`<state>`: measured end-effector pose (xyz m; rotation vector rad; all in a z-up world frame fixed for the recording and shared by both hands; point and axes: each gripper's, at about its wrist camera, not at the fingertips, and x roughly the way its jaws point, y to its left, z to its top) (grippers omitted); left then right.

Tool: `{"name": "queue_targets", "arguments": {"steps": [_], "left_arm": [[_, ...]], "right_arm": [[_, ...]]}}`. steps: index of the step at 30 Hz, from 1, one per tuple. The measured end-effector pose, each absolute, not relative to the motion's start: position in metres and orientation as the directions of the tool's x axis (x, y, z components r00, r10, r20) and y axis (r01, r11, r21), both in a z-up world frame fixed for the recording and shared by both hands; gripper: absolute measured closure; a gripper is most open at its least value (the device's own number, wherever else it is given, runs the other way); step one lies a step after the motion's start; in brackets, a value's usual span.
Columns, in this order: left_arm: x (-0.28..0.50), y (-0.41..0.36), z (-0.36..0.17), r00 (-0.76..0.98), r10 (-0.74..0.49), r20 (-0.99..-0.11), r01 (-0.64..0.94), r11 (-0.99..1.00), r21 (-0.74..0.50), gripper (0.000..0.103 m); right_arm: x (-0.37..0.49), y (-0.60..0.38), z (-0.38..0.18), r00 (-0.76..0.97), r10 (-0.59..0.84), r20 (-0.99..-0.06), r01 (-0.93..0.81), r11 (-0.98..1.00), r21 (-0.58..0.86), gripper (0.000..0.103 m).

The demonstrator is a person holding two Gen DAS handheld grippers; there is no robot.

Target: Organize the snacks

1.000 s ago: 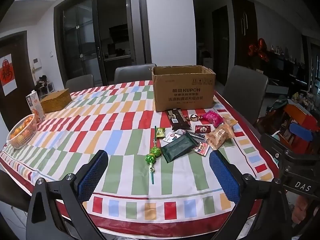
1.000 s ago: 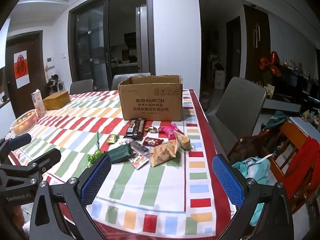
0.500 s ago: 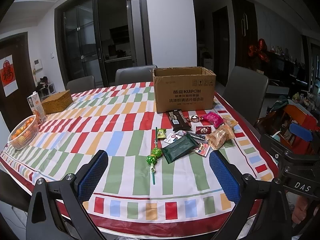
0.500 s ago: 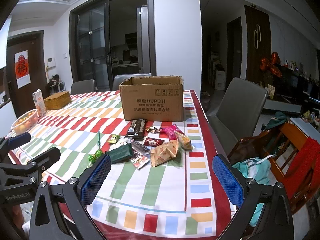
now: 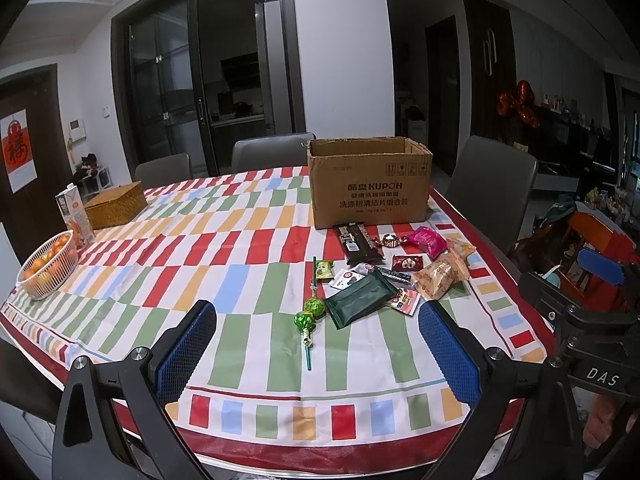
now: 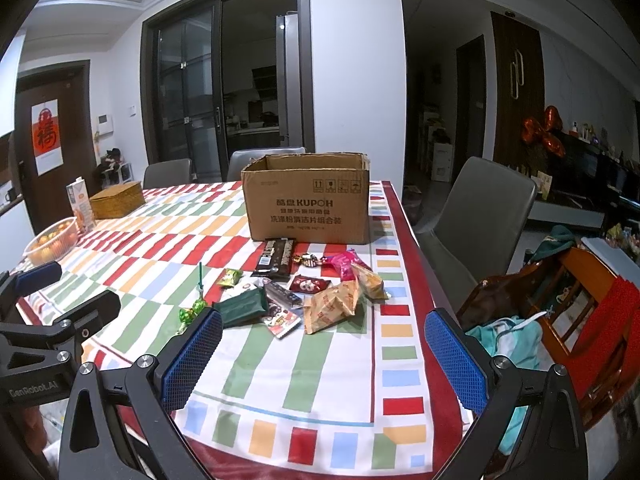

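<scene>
Far left: one white wire basket of oranges [image 5: 48, 266], one orange-and-white drink carton [image 5: 74, 216] and one woven straw box [image 5: 116, 205] sit near the left edge of the bench [image 5: 168, 264], which wears a striped multicolour cloth.
Left claw [image 5: 316, 354]: blue-padded, spread wide, holding nothing, above the near edge.
Lollipops: two green foil lollipops [image 5: 309, 314], sticks lying near-to-far.
Dark packets: one dark green flat pouch [image 5: 360, 298] lying slantwise; one dark brown chocolate bar [image 5: 358, 242], long axis toward the box.
Box: one open brown cardboard box [image 5: 370, 184], standing behind the snacks.
Right snacks: one pink packet [image 6: 344, 262], one tan paper packet [image 6: 330, 306], near the right edge.
Right claw [image 6: 324, 360]: blue-padded, wide, holding nothing.
Open room: bare cloth lies between both claws and the snacks.
</scene>
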<state>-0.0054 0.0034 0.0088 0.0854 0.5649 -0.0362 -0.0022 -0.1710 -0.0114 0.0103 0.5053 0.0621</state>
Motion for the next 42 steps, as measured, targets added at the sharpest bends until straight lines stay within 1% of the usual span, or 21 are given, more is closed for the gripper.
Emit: {"name": "queue_targets", "arguments": {"steps": [30, 38, 42], "left_arm": [[-0.008, 0.004, 0.008, 0.847, -0.013, -0.532, 0.059, 0.996, 0.070, 0.000], [-0.007, 0.009, 0.012, 0.841, -0.012, -0.540, 0.054, 0.997, 0.063, 0.000], [0.000, 0.012, 0.009, 0.835, -0.008, -0.551, 0.050, 0.997, 0.063, 0.000]], "right_arm": [[-0.001, -0.173, -0.017, 0.876, 0.061, -0.479, -0.058, 0.998, 0.021, 0.001], [-0.005, -0.162, -0.014, 0.869, 0.076, -0.489, -0.078, 0.997, 0.016, 0.001], [0.002, -0.161, -0.018, 0.855, 0.096, -0.510, -0.102, 0.995, 0.018, 0.001]]}}
